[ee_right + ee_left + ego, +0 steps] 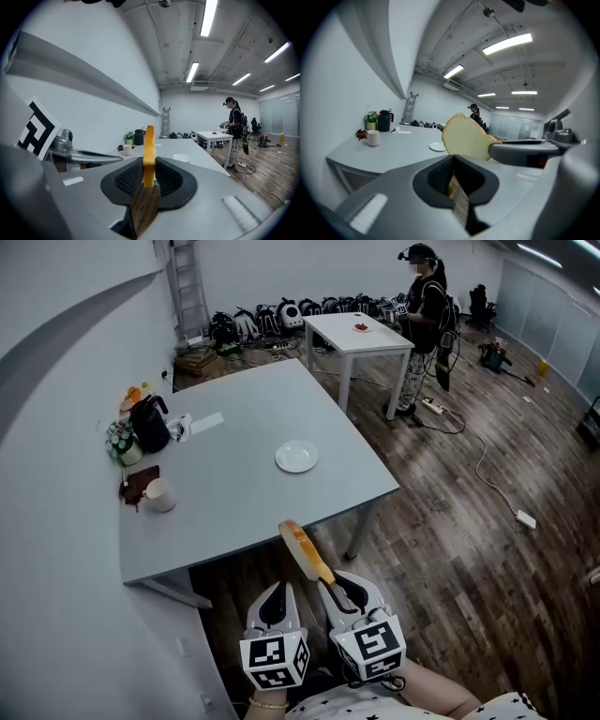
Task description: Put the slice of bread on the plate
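A slice of bread (304, 548) with a golden crust stands on edge in the air, just short of the grey table's (234, 521) near edge. My right gripper (327, 581) is shut on its lower end, and in the right gripper view the bread (149, 146) rises upright from between the dark pads. The small white plate (296, 457) lies bare toward the table's right side, well beyond the bread. My left gripper (278, 597) hangs just left of the right one, shut with nothing in it. From the left gripper view the bread (465, 138) shows broadside, in front of the plate (437, 146).
At the table's left edge stand a white mug (159, 494), a black kettle (150, 423) and a small flower pot (121, 441). Farther back is a white table (356, 334) with a person (427, 310) beside it. A cable (483, 465) trails over the wooden floor.
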`<action>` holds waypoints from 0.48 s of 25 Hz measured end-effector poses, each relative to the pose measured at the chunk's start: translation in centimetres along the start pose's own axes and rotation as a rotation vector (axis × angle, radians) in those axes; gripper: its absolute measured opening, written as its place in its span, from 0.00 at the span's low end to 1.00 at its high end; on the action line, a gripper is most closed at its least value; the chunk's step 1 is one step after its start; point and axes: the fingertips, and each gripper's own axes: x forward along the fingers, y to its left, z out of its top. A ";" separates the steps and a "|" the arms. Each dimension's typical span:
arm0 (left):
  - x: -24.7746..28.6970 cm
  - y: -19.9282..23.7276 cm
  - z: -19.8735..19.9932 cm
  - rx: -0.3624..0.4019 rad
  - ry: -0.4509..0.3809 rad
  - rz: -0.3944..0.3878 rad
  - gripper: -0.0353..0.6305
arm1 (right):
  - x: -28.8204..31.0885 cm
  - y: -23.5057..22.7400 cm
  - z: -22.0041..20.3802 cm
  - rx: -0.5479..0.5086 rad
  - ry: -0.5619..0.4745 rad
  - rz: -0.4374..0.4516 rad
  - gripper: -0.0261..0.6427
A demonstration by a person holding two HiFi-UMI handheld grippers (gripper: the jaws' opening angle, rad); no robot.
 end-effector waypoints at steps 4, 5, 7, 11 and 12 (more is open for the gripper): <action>3.6 0.9 0.5 -0.005 0.004 0.000 0.06 | 3.3 -2.3 0.4 0.006 -0.002 0.002 0.16; 4.8 1.2 0.8 -0.005 0.003 0.003 0.06 | 4.4 -3.0 0.5 0.005 -0.004 0.004 0.16; 7.3 1.8 1.5 0.001 0.004 0.011 0.06 | 6.7 -4.6 1.0 0.003 -0.008 0.010 0.16; 13.1 3.0 3.7 -0.011 0.001 0.029 0.06 | 11.7 -8.4 2.6 -0.009 -0.002 0.033 0.16; 14.5 3.3 4.4 -0.023 -0.002 0.034 0.06 | 13.0 -9.3 3.0 -0.015 0.000 0.041 0.16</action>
